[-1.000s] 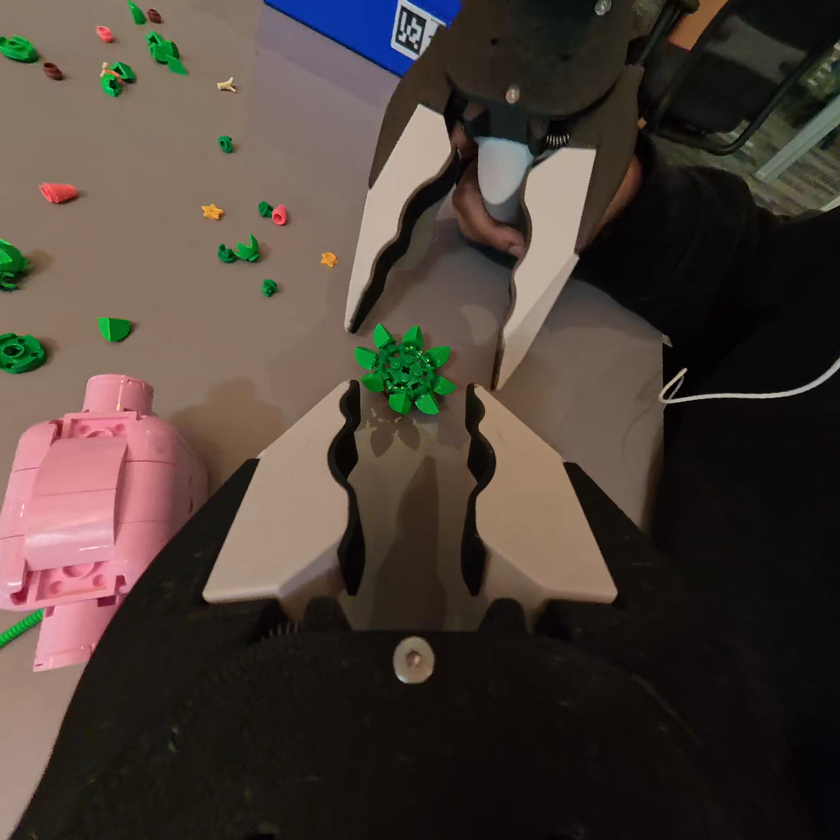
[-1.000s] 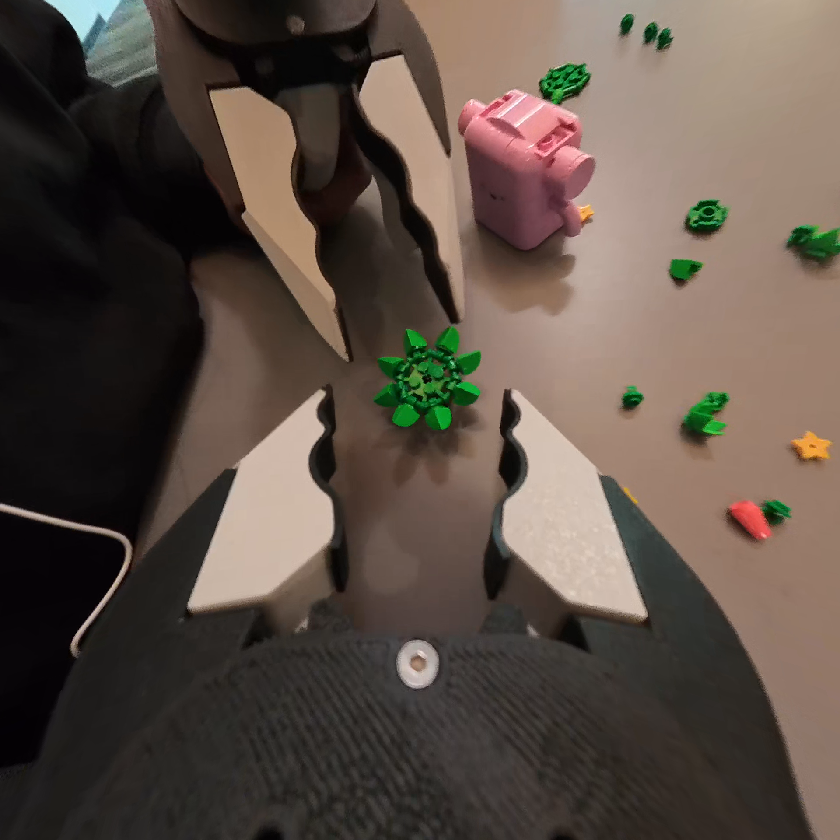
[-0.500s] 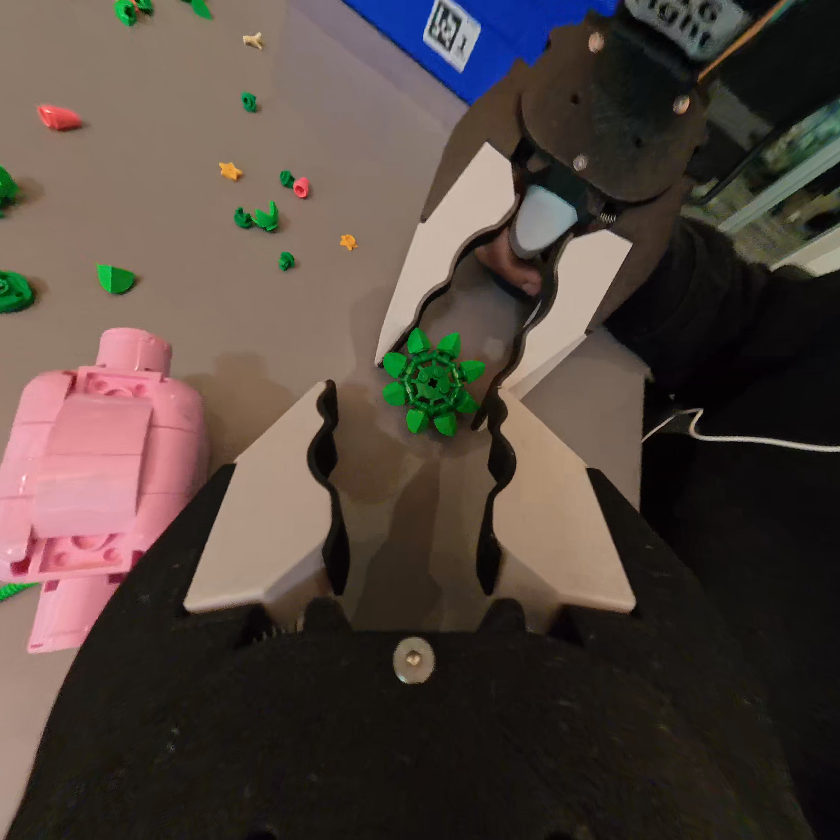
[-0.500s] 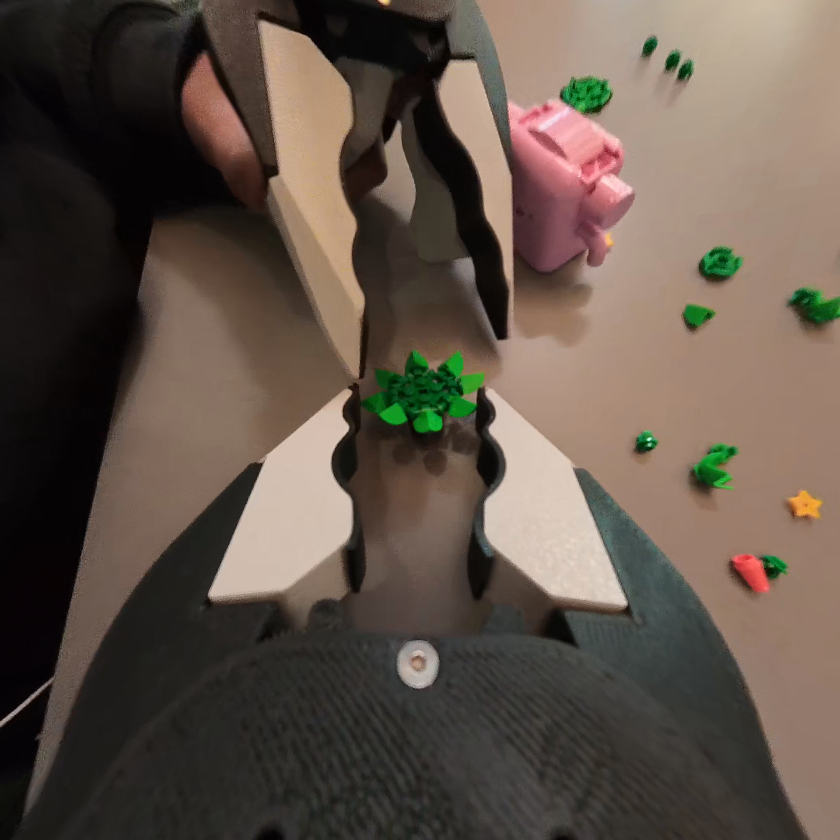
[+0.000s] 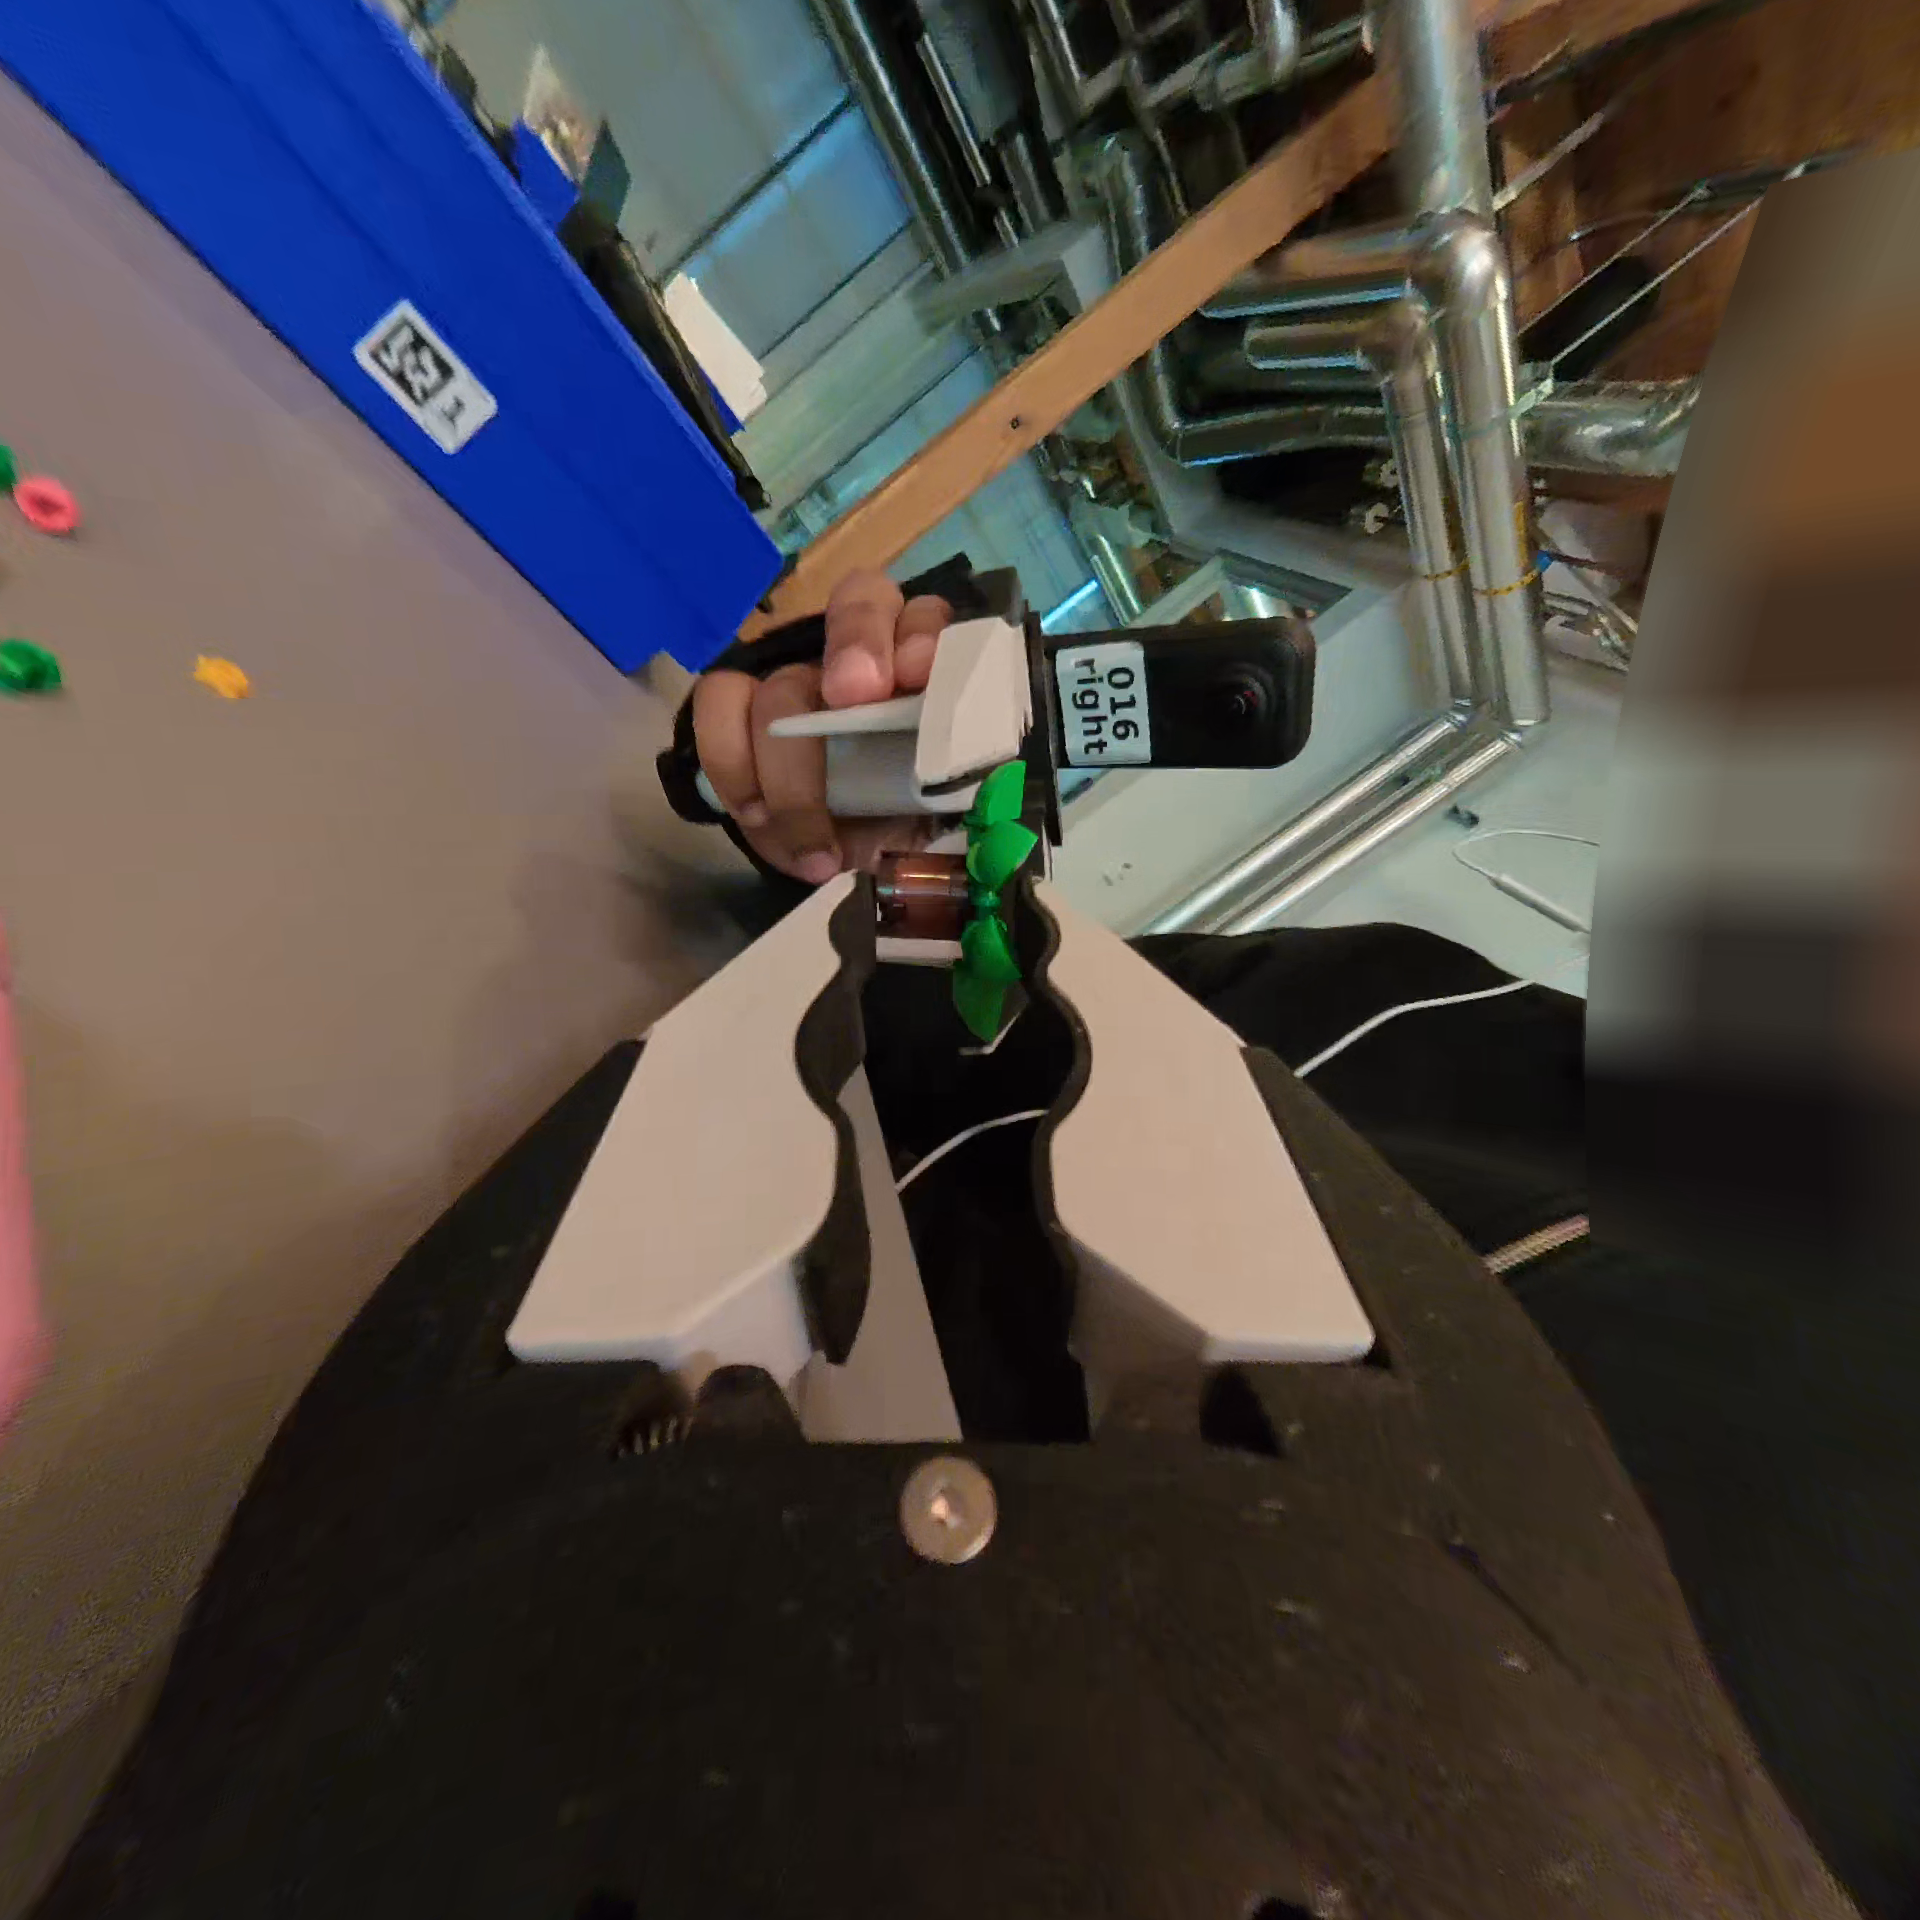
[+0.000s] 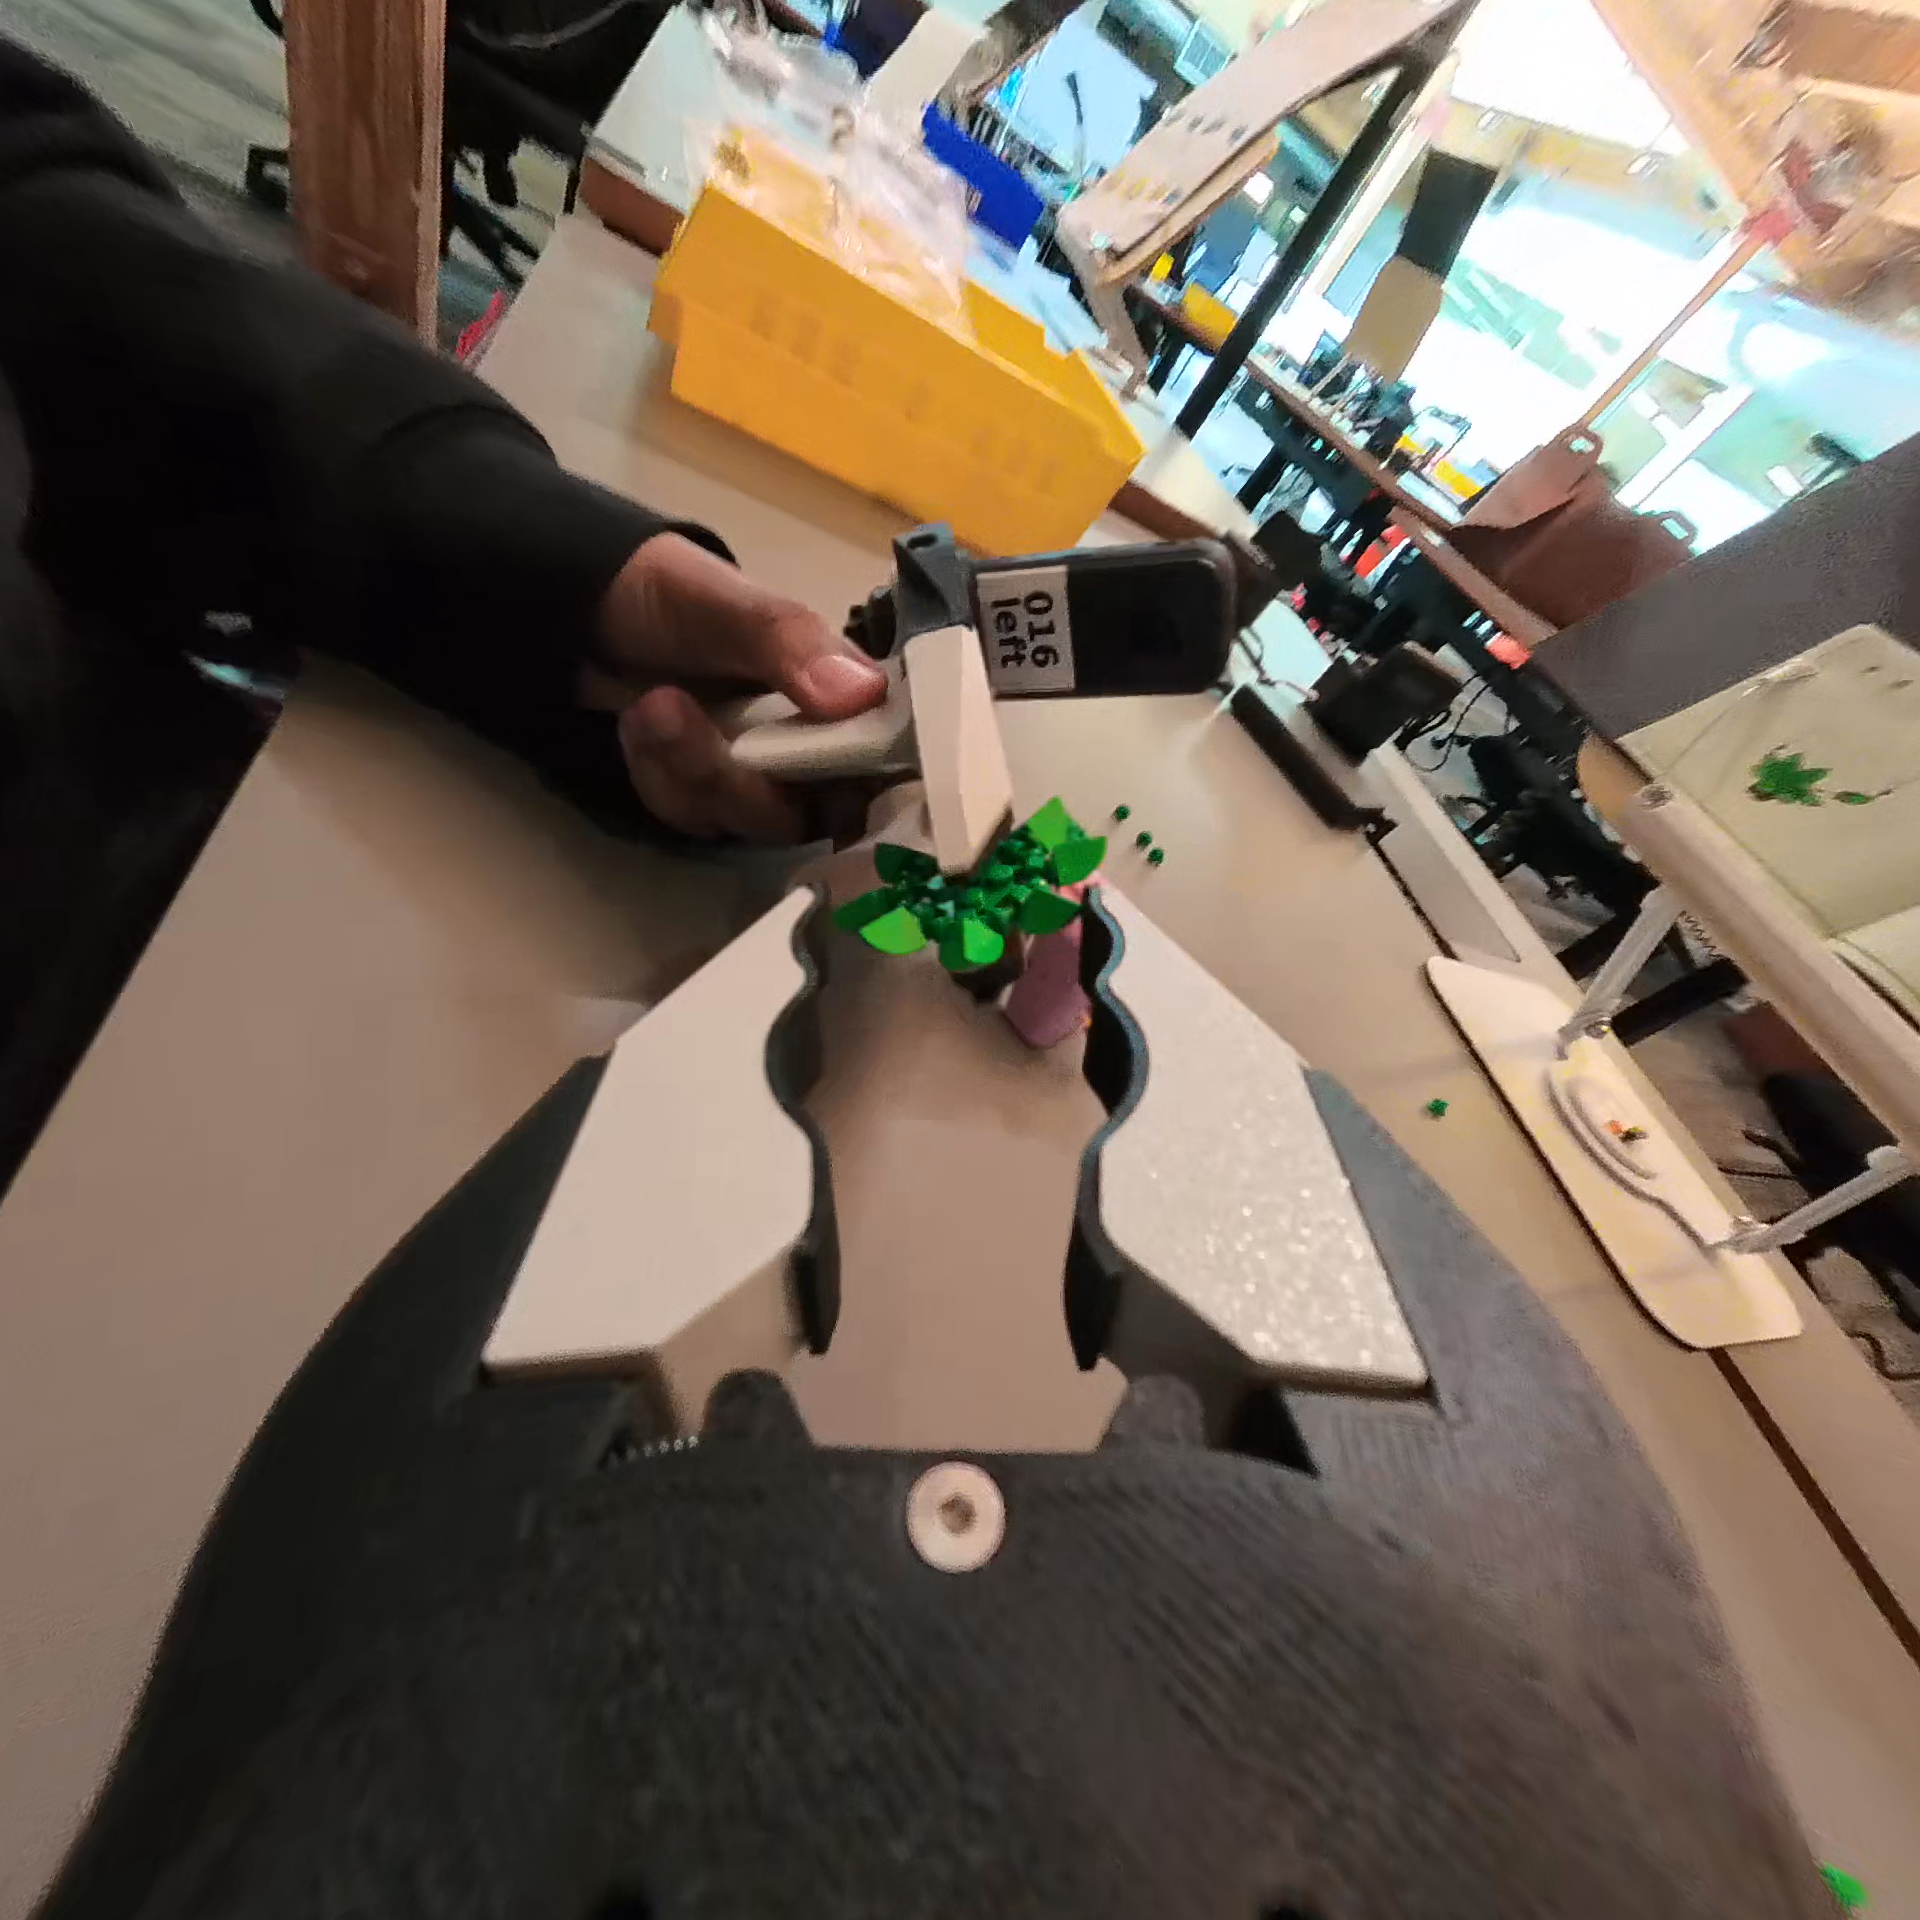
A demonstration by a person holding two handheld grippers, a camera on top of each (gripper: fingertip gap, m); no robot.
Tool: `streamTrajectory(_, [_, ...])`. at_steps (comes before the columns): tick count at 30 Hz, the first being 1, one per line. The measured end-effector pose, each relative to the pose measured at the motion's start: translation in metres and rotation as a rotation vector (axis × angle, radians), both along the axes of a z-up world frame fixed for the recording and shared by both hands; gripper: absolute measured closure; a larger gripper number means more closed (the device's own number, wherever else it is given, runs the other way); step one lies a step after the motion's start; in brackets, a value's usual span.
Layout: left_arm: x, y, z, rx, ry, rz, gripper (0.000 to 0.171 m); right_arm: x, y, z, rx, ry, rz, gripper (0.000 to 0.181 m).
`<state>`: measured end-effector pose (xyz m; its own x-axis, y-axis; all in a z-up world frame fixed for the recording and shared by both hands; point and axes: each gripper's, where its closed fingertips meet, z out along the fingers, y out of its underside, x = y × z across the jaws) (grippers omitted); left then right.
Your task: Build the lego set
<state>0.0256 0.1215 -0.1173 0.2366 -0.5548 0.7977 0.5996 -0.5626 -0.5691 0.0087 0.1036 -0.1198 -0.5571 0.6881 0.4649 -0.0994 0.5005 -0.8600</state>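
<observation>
**Now the rosette is coming off the surface**

Moments ago the green rosette (image 6: 961,899) was lying flat on the surface (image 6: 312,987); it is now being held up, edge-on. The right gripper (image 6: 951,930) is pinching its rim, jaws narrowed. The left gripper (image 5: 951,930) is closing around it too; its contact is unclear.

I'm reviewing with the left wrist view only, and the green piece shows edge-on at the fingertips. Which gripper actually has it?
Observer: In the right wrist view the green rosette spans the gap between the fingertips of the right gripper, which looks closed on its leaf tips.
Operator: And the left gripper?
Observer: From that side, one of the fingers of the left gripper lies across the rosette's top. I cannot tell whether it pinches.
Operator: Anything behind the rosette?
Observer: A pink piece shows just beyond it, between the right gripper's fingertips.
</observation>
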Motion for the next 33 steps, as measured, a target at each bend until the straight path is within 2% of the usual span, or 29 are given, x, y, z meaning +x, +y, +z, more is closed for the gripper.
streamTrajectory(3, [-0.013, 0.000, 0.006, 0.058, 0.049, 0.103, 0.150, 0.000, 0.010, 0.018, -0.114, 0.102, -0.050, 0.122])
streamTrajectory(6, [-0.031, -0.001, 0.018, 0.131, 0.059, 0.222, 0.151, -0.002, 0.032, 0.034, -0.275, 0.190, -0.138, 0.129])
streamTrajectory(9, [-0.045, -0.009, 0.037, 0.234, 0.006, 0.292, 0.151, -0.019, 0.050, 0.021, -0.472, 0.037, -0.266, 0.125])
streamTrajectory(11, [-0.051, -0.013, 0.043, 0.272, -0.005, 0.331, 0.152, -0.027, 0.033, 0.017, -0.693, -0.097, -0.196, 0.118])
streamTrajectory(14, [-0.048, -0.020, 0.049, 0.322, 0.015, 0.359, 0.152, -0.026, -0.007, 0.033, -0.951, -0.160, 0.025, 0.139])
streamTrajectory(19, [-0.039, -0.024, 0.052, 0.363, 0.094, 0.422, 0.153, -0.031, -0.026, 0.023, -0.835, -0.187, 0.008, 0.140])
streamTrajectory(24, [-0.036, -0.017, 0.045, 0.348, 0.216, 0.472, 0.153, -0.019, -0.016, 0.040, -0.916, -0.114, 0.063, 0.174])
streamTrajectory(27, [-0.033, -0.015, 0.044, 0.360, 0.286, 0.498, 0.153, -0.017, -0.014, 0.039, -0.981, -0.160, 0.108, 0.173])
streamTrajectory(29, [-0.032, -0.015, 0.044, 0.361, 0.282, 0.492, 0.153, -0.017, -0.013, 0.040, -1.004, -0.169, 0.121, 0.170])
streamTrajectory(33, [-0.032, -0.014, 0.042, 0.353, 0.312, 0.503, 0.153, -0.016, -0.013, 0.038, -0.980, -0.172, 0.107, 0.173])
